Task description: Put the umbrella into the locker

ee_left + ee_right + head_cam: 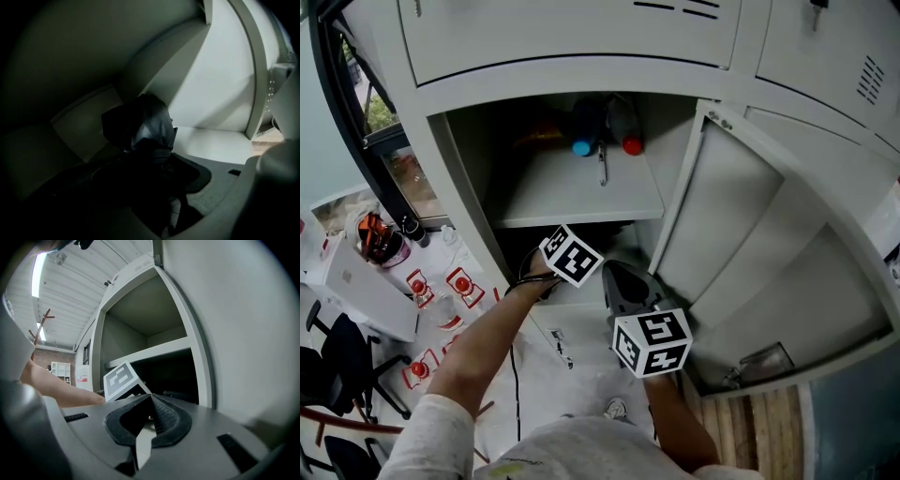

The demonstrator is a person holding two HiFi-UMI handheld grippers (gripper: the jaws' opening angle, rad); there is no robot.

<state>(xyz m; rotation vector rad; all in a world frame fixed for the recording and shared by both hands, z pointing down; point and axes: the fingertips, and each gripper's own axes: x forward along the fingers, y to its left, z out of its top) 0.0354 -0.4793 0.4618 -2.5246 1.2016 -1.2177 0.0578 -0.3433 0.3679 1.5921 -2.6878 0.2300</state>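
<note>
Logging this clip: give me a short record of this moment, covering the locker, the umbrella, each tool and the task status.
locker: door swung open
upper shelf: holds a blue-capped item and a red-capped item
umbrella: black, folded, inside the compartment below the shelf
left tool: inside that lower compartment, closed on the umbrella
right tool: jaws together, empty, outside beside the door
task status: umbrella inside, not yet released

left tool (570, 256): clamped (angled down) | right tool (626, 291): jaws together, level
</note>
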